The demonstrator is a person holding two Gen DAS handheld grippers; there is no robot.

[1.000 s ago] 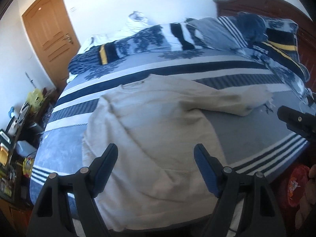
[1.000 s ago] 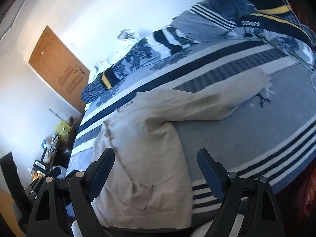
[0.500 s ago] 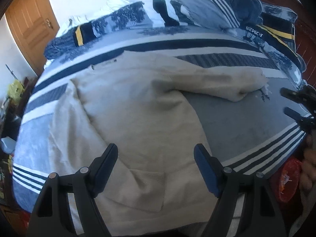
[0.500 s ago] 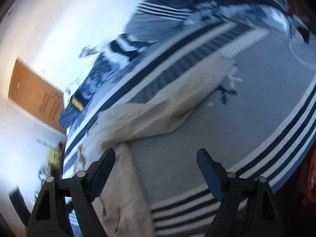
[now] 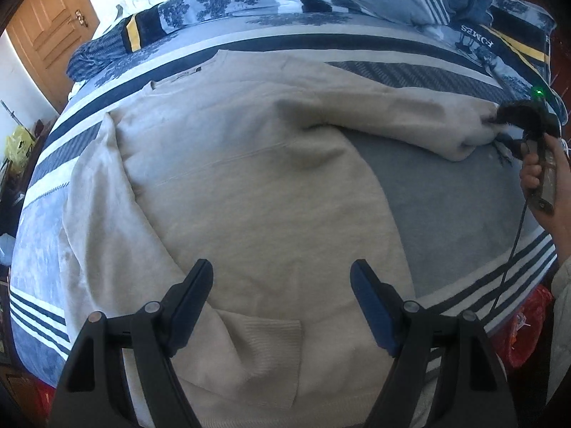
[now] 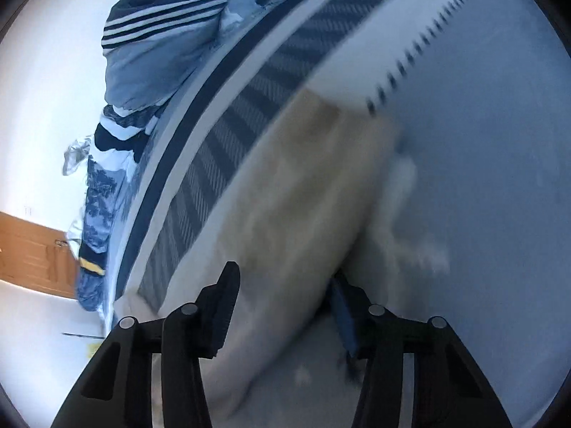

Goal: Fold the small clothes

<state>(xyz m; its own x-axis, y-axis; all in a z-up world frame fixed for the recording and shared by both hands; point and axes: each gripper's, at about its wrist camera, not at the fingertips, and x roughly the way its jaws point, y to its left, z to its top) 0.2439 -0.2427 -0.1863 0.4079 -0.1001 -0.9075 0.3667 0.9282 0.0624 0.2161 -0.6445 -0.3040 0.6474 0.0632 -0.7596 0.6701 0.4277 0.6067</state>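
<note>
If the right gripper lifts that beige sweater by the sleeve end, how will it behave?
Probably floppy: the beige sweater lies creased and draped over the bed. Likely the sleeve rises first and the body drags behind. The right gripper has just been closing around the cuff, which bunches and looks soft, so it may slip.

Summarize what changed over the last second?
The right gripper swung out to the cuff of the beige knit sweater and its jaws have just been closing around that sleeve end. The left gripper dropped closer over the hem, open and empty. The sweater lies spread on the striped bedspread as before.
</note>
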